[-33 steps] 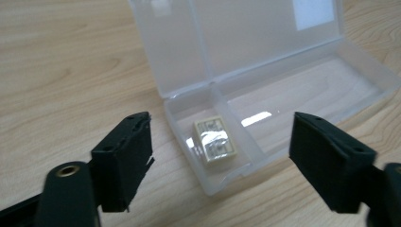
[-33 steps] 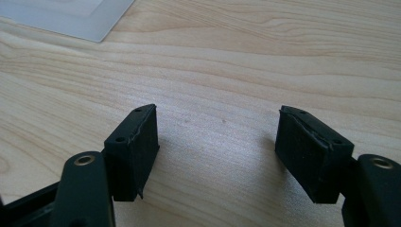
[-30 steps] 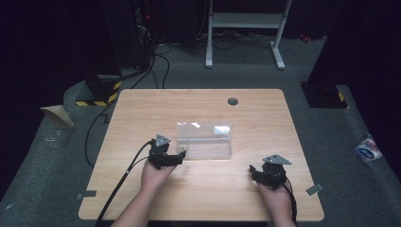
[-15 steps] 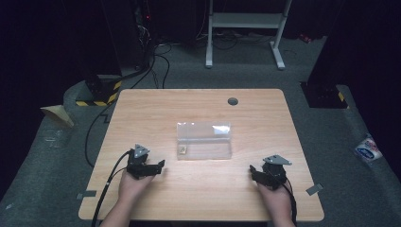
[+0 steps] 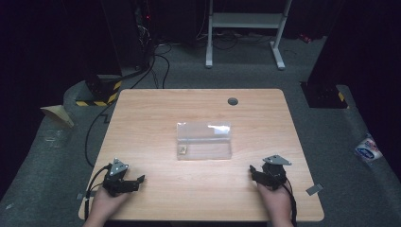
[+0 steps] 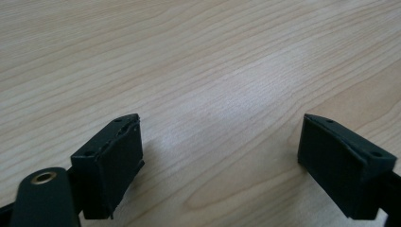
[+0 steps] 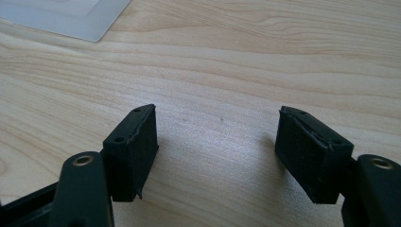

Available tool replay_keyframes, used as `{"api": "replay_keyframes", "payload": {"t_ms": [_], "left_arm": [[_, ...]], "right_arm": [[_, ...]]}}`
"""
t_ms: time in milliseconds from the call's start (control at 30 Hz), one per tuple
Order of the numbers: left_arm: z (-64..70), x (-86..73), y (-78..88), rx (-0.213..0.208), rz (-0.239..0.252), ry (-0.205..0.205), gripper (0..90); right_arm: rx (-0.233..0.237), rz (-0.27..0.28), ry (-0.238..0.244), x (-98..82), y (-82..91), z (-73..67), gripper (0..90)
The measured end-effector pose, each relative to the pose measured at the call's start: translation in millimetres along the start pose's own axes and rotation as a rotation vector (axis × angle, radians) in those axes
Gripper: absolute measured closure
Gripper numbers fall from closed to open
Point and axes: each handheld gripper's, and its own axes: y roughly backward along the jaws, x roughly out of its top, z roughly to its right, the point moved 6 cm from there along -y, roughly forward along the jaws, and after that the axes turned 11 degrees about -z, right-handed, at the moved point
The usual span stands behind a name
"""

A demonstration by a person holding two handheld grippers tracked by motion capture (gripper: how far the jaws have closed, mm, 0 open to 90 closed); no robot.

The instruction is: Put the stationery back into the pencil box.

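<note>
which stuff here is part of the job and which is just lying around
In the job:
clear plastic bag in the middle of the table
small tan item inside the bag
left gripper, open, empty
right gripper, open, empty

Lying about:
round dark grommet in the tabletop
cables on the floor
white packet on the floor

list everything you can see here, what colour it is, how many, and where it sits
table: one, light wood, centre
clear plastic bag: one, transparent, flat at table middle
small item: one, tan, inside bag's near-left corner
grommet: one, dark grey, table's far edge
stand: one, white, floor beyond table
packet: one, blue-white, floor at right
left tongs: one, black, near-left table, jaws open, empty
right tongs: one, black, near-right table, jaws open, empty
hands: two, near edge
</note>
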Motion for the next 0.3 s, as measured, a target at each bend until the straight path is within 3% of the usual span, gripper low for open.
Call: {"api": "replay_keyframes", "payload": {"t_ms": [300], "left_arm": [[3.0, 0.8, -0.9, 0.005, -0.006, -0.016, 15.4]], "right_arm": [[0.002, -0.006, -0.011, 0.1, -0.6, 0.4, 27.1]]}}
